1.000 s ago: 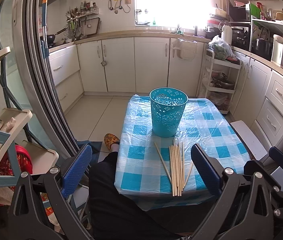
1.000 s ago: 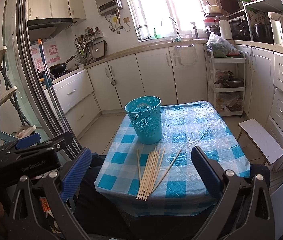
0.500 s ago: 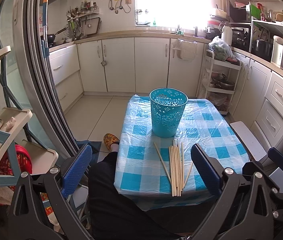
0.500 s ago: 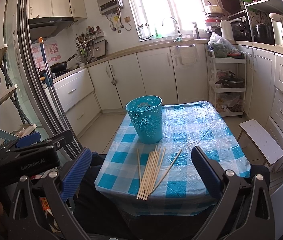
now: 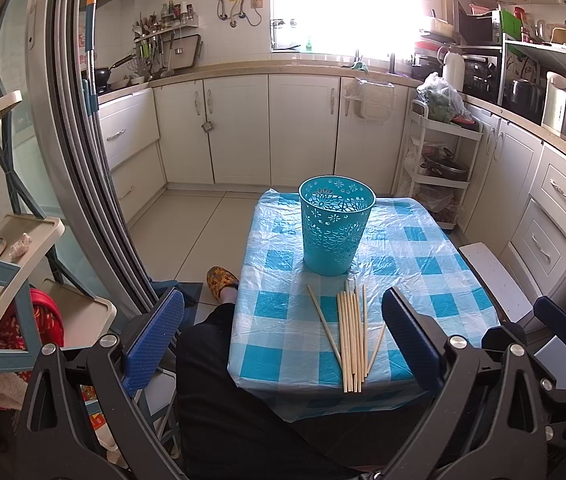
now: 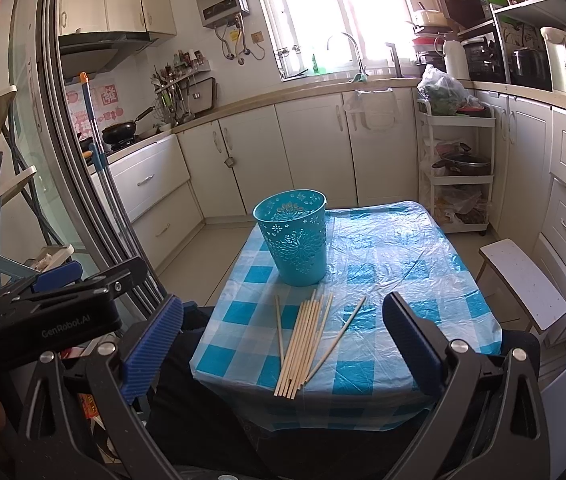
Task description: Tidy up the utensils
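Several wooden chopsticks (image 5: pixel 350 336) lie side by side near the front edge of a small table with a blue-checked cloth (image 5: pixel 423 264); they also show in the right wrist view (image 6: pixel 303 334). An upright teal perforated basket (image 5: pixel 335 224) stands behind them, also seen in the right wrist view (image 6: pixel 295 236). My left gripper (image 5: pixel 283 332) is open and empty, held back from the table's front edge. My right gripper (image 6: pixel 283 336) is open and empty at the same distance. The left gripper's body shows at the left of the right wrist view (image 6: pixel 55 304).
White cabinets (image 5: pixel 243 128) line the far walls. A white trolley (image 5: pixel 439 168) stands at the table's back right, a white stool (image 5: pixel 495 276) to its right. A sliding door frame (image 5: pixel 83 184) and a shelf rack (image 5: pixel 15 264) are at left. The person's dark-clothed leg (image 5: pixel 219 392) is below the table edge.
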